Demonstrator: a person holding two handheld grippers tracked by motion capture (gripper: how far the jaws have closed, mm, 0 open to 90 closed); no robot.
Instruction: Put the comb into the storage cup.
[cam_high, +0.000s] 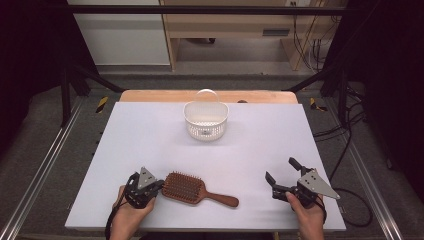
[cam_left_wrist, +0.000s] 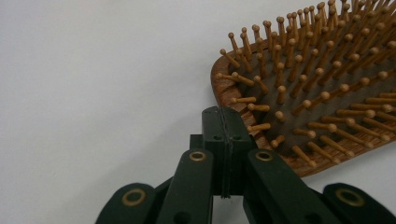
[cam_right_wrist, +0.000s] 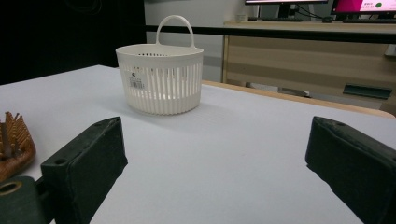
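Near the front table edge, the hairbrush is still lying outside the basket, the left gripper pressing closed and empty against its head while the right gripper is waiting with jaws spread wide

Beyond my white desk I see grey floor, a pale wall, a light wooden cabinet, black curtains either side, and cables trailing right.
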